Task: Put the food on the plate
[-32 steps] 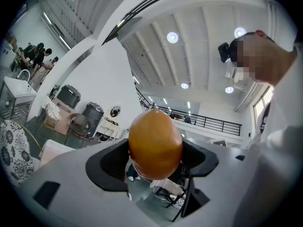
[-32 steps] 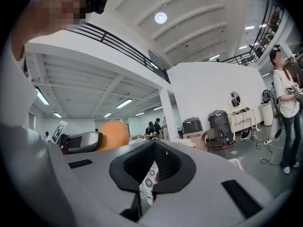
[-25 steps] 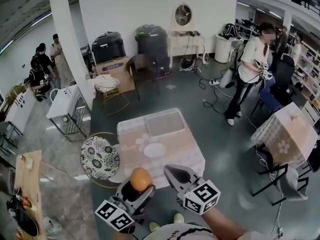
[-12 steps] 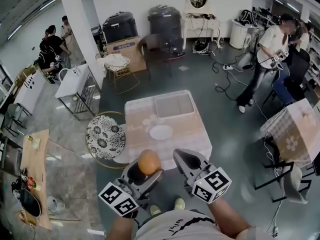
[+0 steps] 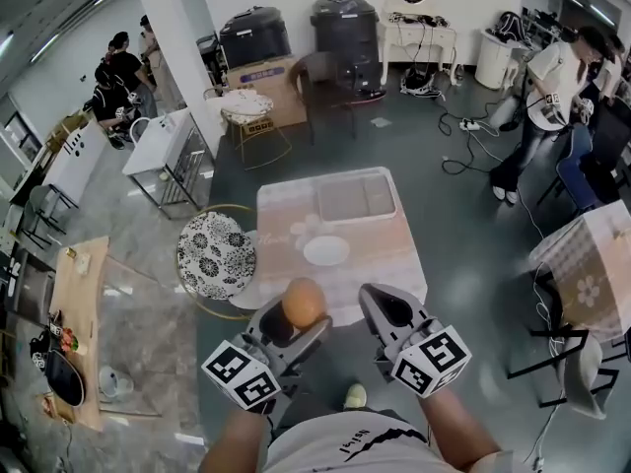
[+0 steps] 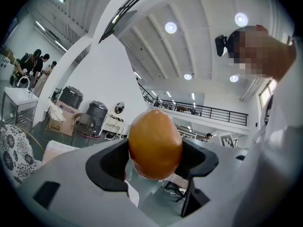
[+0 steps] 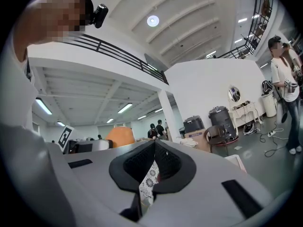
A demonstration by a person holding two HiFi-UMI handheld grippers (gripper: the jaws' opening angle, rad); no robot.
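Note:
My left gripper (image 5: 292,320) is shut on an orange, egg-shaped piece of food (image 5: 303,303), which fills the middle of the left gripper view (image 6: 155,144). My right gripper (image 5: 387,309) is shut with nothing between its jaws (image 7: 154,162). Both are held up near my chest, short of the table. A white oval plate (image 5: 326,251) lies near the middle of the low table (image 5: 380,260) ahead of me. In the right gripper view the food (image 7: 120,136) shows at the left behind the other gripper.
A shallow grey tray (image 5: 355,197) sits at the table's far end. A round patterned chair (image 5: 216,254) stands at the table's left. A second clothed table (image 5: 588,260) is at the right. People stand at the far left and far right.
I have moved closer to the table, which sits nearer in the head view. Both grippers stay raised, the left still holding the orange food.

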